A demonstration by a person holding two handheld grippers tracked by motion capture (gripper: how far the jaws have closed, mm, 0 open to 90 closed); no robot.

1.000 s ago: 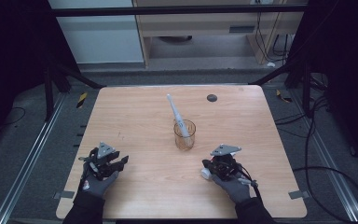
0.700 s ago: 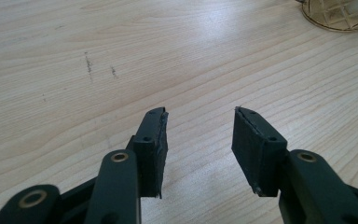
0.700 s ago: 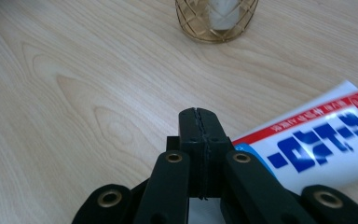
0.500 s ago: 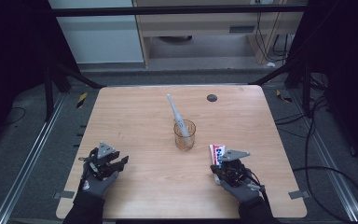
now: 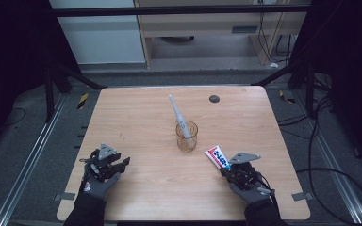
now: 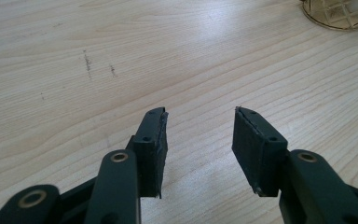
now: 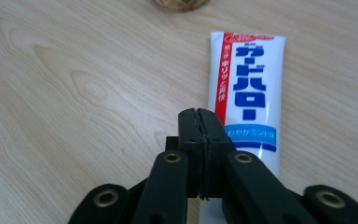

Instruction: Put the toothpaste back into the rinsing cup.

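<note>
Flat, glossy white toothpaste tube (image 7: 244, 93) lies on grained wooden table (image 7: 74, 84).

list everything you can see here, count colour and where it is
table: 1, light wood, centre of the high view
glass cup: 1, clear amber-tinted, middle of the table
electric toothbrush: 1, white, standing slanted in the cup, leaning toward the far edge
toothpaste tube: 1, white with blue and red print, flat on the table just ahead of the right tool
round mark: 1, dark, near the far edge
floor cables: several, black, right of the table
left tool: 1, black, jaws apart with nothing between them, near left corner
right tool: 1, black, jaws closed together, beside the tube
gloved hands: 2, grey, near edge
</note>
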